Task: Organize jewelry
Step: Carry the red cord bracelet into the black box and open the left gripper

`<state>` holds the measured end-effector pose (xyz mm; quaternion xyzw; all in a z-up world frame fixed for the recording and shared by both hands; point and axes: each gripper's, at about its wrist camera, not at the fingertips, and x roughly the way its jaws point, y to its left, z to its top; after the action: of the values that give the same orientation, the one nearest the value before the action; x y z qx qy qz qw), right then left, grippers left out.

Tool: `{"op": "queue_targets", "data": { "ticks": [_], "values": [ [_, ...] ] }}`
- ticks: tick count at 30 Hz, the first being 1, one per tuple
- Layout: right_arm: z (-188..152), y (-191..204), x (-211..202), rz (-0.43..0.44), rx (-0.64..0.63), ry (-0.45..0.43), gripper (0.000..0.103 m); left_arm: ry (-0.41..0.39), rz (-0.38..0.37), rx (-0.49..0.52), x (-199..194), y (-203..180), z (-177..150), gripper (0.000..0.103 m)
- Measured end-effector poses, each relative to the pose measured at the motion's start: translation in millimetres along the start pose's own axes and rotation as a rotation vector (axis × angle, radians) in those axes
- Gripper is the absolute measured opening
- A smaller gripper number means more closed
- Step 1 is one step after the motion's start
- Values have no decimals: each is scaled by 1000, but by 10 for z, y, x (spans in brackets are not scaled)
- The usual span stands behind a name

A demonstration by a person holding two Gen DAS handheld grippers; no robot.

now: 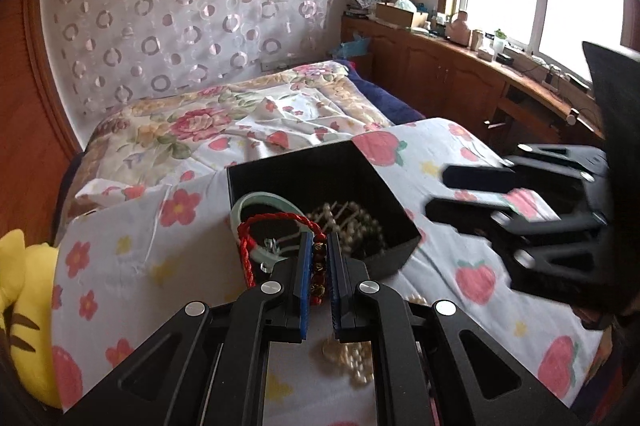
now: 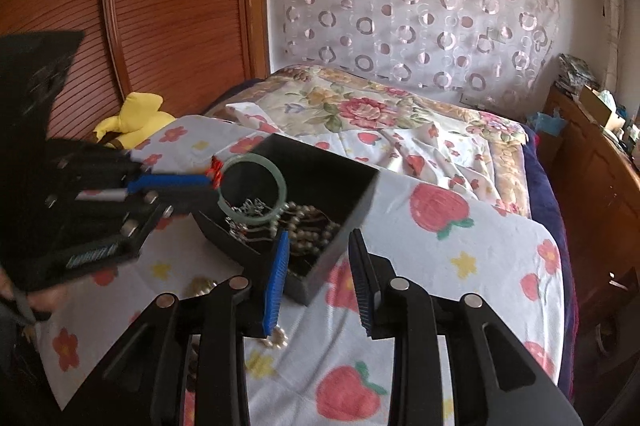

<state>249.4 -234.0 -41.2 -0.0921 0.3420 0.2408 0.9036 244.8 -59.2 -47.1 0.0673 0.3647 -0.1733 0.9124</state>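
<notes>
Jaws of the left gripper (image 1: 319, 246) pinch a red cord bracelet (image 1: 276, 222) over the black box (image 2: 340, 186) holding a jade bangle (image 2: 253, 188) and pearls (image 2: 308, 226), while the right gripper (image 2: 320, 246) hovers open.

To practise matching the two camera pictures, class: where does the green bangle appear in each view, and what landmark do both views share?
Left wrist view: the green bangle sits lower centre, at the near left rim of the black box, just ahead of the left tool, behind the red cord.
Right wrist view: bangle left of centre, upright over the box, at the left tool's tips.
Shared landmark: the black box.
</notes>
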Motion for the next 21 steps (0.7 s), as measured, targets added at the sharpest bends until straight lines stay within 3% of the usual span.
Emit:
{"op": "queue_targets", "data": {
  "ticks": [8,10,12,17,21],
  "values": [
    [-156,-140,-113,-7,18,-11,33,33,30,-6,280,8,193,8],
    [-187,-154,-133,-4,20,-13,33,35,44,-12,302,8,209,33],
    [-190,-157,-133,-4,19,-13,33,23,44,-19,288,20,206,46],
    [-295,-106,-184,17,21,-20,33,11,44,-38,205,52,108,48],
    [-413,38,-210,47,8,-15,33,-24,46,-57,24,106,-70,59]
  ]
}}
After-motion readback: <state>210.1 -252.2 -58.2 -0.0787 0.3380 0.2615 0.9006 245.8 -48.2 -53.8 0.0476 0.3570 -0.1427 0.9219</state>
